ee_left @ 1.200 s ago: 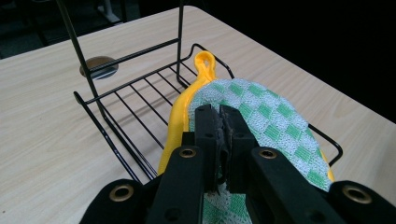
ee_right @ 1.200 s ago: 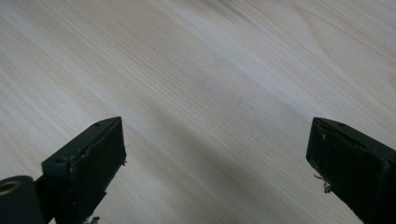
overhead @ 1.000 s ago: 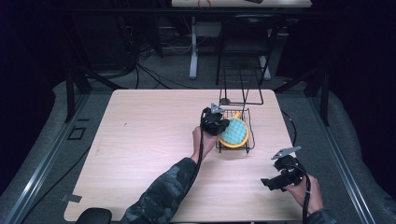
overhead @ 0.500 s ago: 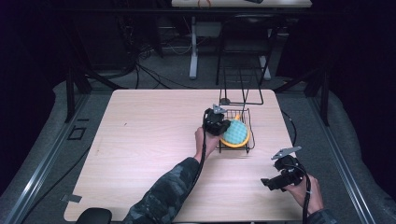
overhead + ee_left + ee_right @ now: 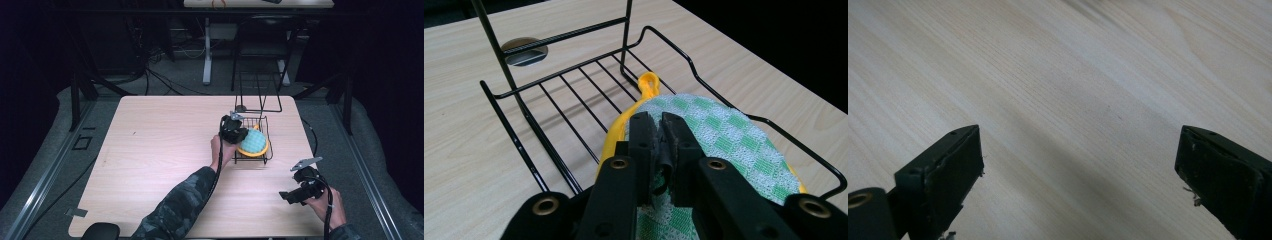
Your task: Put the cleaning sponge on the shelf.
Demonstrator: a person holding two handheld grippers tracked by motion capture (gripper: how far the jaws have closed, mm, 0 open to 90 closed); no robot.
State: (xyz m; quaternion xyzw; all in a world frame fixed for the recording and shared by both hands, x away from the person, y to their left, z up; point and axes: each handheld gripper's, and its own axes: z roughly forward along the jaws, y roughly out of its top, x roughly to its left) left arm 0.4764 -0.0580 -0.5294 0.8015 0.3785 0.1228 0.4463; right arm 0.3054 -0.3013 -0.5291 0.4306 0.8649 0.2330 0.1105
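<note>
Pinching the checked pot holder (image 5: pixel 724 135) at centre frame, our left gripper (image 5: pixel 658 150) keeps it inside the wire basket (image 5: pixel 265 150). At lower right, our right gripper (image 5: pixel 292 194) sits spread wide above the table (image 5: pixel 160 150).

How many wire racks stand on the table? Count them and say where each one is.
2. A low wire basket sits right of the table's middle, holding a checked pot holder. A taller wire frame stands just behind it, near the far edge.

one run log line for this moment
left gripper: shut on pot holder | pot holder: over wire rack | right gripper: open, above table
</note>
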